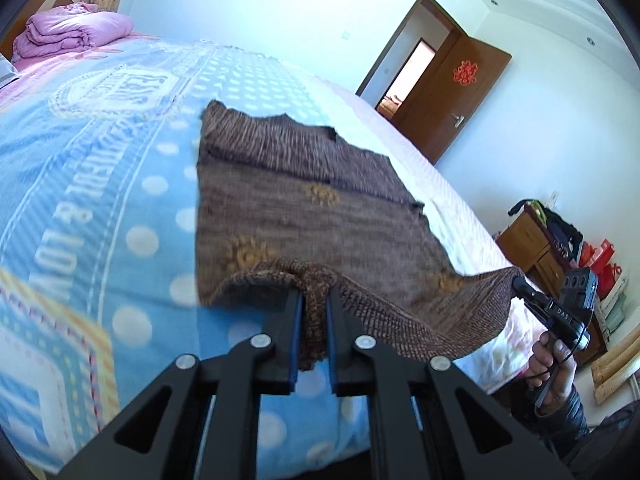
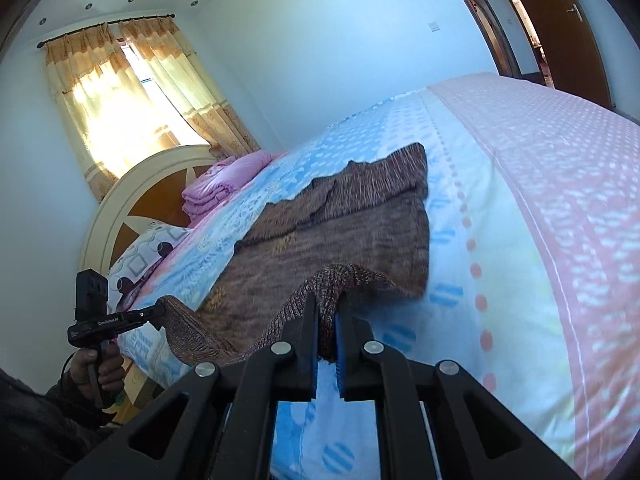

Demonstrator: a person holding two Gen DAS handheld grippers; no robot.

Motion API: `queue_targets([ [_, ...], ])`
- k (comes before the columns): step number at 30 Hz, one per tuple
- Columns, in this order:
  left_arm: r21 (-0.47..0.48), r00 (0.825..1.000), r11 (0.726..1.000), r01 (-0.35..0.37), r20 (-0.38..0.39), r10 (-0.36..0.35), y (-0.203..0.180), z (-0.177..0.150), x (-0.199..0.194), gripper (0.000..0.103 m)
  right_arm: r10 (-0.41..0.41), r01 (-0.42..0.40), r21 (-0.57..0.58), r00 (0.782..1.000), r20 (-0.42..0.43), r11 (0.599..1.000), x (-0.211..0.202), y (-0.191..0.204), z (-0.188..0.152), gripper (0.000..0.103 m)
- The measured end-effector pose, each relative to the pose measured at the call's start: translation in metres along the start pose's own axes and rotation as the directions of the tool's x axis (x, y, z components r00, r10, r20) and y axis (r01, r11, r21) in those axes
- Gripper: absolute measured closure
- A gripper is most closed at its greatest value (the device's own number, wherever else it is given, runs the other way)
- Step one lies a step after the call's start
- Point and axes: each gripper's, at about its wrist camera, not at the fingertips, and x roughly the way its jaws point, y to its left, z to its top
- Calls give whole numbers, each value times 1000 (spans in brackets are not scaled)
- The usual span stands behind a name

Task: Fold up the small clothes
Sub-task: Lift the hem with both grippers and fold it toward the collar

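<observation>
**Brown knit sweater pinched at both near corners**

Left wrist view only: open wooden door, cluttered wooden cabinet, right gripper in a hand. Right wrist view only: curtains, headboard, patterned pillow.

Plenty of bare blue bedspread on one side, pink-and-white band on the other.

Sweater flat mid-bed, yellow motifs, ribbed hem raised off the cover. Left gripper clamped on hem, right one too.
</observation>
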Motion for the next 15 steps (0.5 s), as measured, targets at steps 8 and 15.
queue_targets([
  [8, -19, 999, 1000, -1, 42, 2, 15, 38, 17, 92, -24, 24, -14, 999, 38, 1000, 24, -2, 37, 97],
  [15, -9, 995, 1000, -27, 91, 28, 22, 73, 29, 92, -40, 43, -44, 997, 61, 998, 47, 2, 76, 97],
])
